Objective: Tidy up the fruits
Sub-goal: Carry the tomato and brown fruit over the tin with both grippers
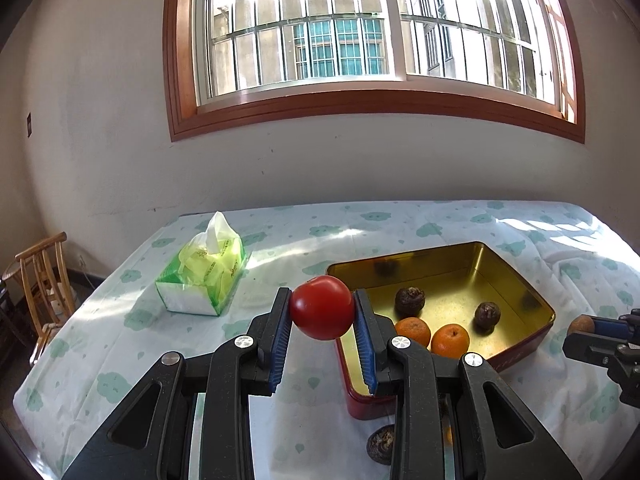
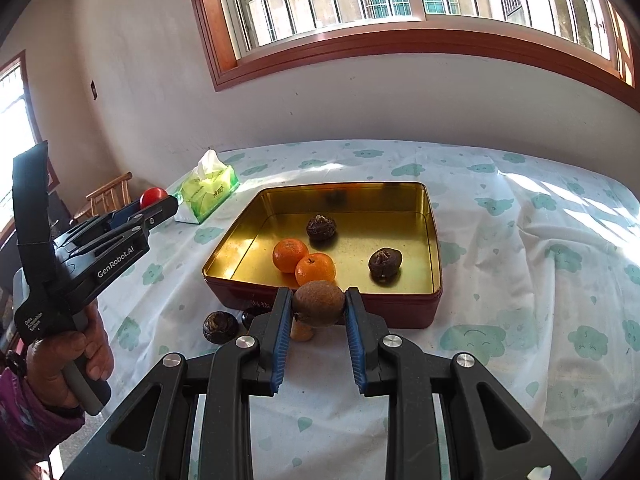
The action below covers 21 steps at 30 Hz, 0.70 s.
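Note:
My left gripper (image 1: 322, 312) is shut on a red tomato (image 1: 322, 307), held above the table by the left front corner of the red tin with a gold inside (image 1: 516, 276). My right gripper (image 2: 319, 307) is shut on a brown kiwi (image 2: 319, 303), held just before the tin's near wall (image 2: 400, 312). The tin holds two oranges (image 2: 304, 262) and two dark wrinkled fruits (image 2: 321, 227). More dark fruits (image 2: 219, 326) and a small orange piece (image 2: 302, 332) lie on the cloth in front of the tin. The left gripper with the tomato also shows in the right wrist view (image 2: 154, 200).
A green tissue pack (image 1: 202, 276) lies on the cloth left of the tin. The table has a white cloth with green cloud print (image 2: 540, 280). A wooden chair (image 1: 44, 280) stands at the table's left end. A wall with a window is behind.

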Motion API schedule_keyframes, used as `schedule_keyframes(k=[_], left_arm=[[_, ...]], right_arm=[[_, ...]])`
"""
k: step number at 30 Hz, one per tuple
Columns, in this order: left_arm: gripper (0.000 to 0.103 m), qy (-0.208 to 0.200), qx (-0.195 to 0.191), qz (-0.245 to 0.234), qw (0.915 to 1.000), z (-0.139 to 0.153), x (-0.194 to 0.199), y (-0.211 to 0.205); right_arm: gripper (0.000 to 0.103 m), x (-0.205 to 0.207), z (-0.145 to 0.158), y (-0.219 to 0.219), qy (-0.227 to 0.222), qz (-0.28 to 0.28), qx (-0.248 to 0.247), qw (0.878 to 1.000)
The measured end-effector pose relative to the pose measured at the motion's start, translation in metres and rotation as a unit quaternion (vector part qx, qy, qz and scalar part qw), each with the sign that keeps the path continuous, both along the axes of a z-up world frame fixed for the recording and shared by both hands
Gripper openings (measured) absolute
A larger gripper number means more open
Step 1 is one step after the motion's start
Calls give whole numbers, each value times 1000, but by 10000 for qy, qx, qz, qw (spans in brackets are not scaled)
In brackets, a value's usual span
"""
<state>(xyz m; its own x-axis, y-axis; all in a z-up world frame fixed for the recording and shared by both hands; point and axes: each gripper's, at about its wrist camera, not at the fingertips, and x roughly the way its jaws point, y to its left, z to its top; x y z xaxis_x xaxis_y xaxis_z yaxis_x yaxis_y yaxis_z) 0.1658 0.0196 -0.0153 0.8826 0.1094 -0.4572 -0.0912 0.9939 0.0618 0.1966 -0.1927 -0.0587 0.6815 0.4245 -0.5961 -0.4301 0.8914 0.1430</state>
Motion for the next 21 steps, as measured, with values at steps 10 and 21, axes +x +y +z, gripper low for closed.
schedule_keyframes(k=[10,21], left_arm=[[31,110,15,-140,9998,-1,21,-5],[31,367,-57,-190,9991,-11,45,-6]], right_arm=[[23,18,-2,8,69,41,36,10000],[24,39,-8,13,149,23,148,9998]])
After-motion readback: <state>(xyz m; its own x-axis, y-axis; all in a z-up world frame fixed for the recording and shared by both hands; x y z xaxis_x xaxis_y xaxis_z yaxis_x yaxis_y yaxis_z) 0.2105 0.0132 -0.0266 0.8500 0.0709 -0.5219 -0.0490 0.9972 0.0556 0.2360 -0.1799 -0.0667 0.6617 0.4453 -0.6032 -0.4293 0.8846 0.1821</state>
